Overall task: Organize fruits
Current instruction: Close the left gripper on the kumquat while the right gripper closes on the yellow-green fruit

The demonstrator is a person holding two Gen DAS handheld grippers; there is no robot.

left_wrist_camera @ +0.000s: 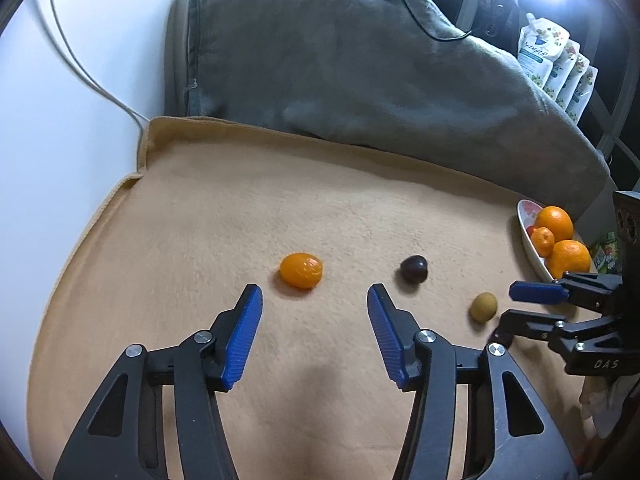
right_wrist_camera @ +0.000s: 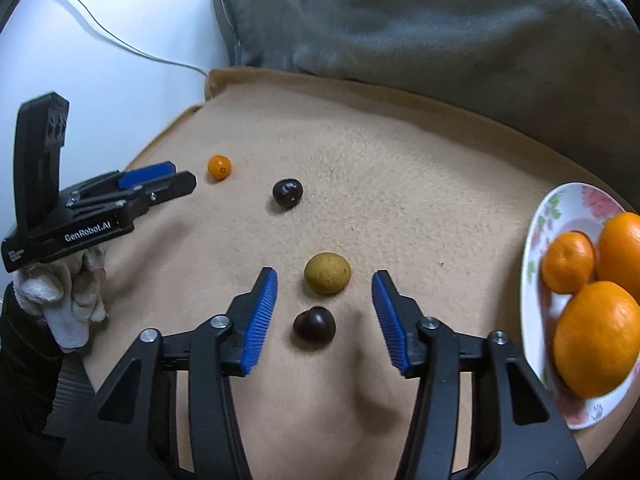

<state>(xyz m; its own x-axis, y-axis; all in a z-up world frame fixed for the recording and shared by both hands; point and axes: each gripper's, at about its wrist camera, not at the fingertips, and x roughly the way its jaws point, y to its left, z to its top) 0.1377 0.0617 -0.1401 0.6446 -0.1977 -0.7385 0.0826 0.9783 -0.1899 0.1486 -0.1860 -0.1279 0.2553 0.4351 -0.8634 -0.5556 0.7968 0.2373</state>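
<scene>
Nearest the cameras, both hand-held grippers hang over a tan blanket (right_wrist_camera: 400, 168), each with its blue-padded jaws spread apart and gripping nothing. The right gripper (right_wrist_camera: 324, 280) sits toward the blanket's right side; a dark round fruit (right_wrist_camera: 314, 325) lies between its fingers, and a yellow-green fruit (right_wrist_camera: 327, 278) rests just beyond that, at the level of the fingertips. The left gripper (left_wrist_camera: 315, 293), held in a white-gloved hand (right_wrist_camera: 64, 300), sits further left. A small orange fruit (left_wrist_camera: 301, 270) lies just ahead of its tips, with a second dark fruit (left_wrist_camera: 414, 268) ahead to its right. At the blanket's right edge, a flowered white plate (right_wrist_camera: 560, 216) holds three oranges (right_wrist_camera: 596, 340). Beyond the blanket's far edge lies a rumpled grey blanket (left_wrist_camera: 340, 68).
</scene>
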